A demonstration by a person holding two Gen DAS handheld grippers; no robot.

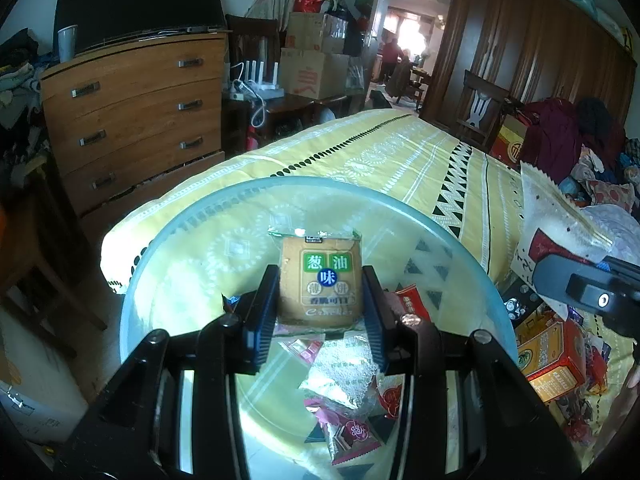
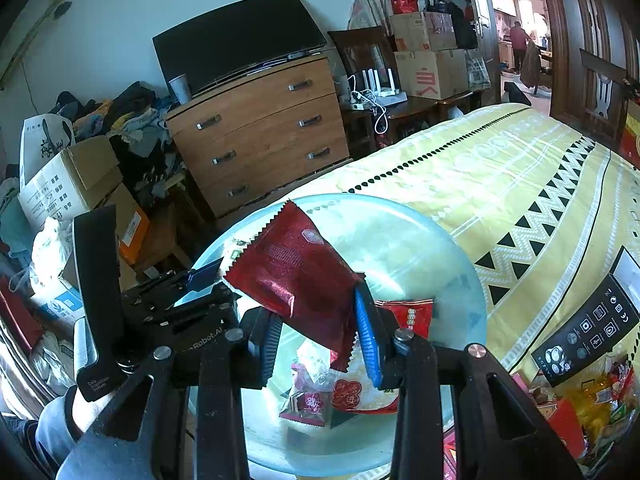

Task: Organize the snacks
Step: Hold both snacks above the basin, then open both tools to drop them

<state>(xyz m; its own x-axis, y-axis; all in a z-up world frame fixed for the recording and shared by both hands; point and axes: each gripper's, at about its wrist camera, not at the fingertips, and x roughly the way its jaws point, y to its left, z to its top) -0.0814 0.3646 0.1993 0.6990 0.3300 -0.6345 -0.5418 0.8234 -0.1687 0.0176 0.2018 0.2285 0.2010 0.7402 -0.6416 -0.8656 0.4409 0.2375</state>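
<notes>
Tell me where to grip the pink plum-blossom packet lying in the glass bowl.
Take the pink plum-blossom packet across its puffed middle, coming straight down from above: it lies flat on the glass bowl floor, and the crimped ends are thin and likely slippery. Free a tool first; both hold packets.

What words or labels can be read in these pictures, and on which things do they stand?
"葱油", "味", "Cracker": cracker packet in the left gripper.
"Robot.AI": body of the left gripper, seen from the right wrist.
Red foil packet in the right gripper: print too blurred.
Cardboard boxes and packets in the glass bowl: unreadable.
</notes>
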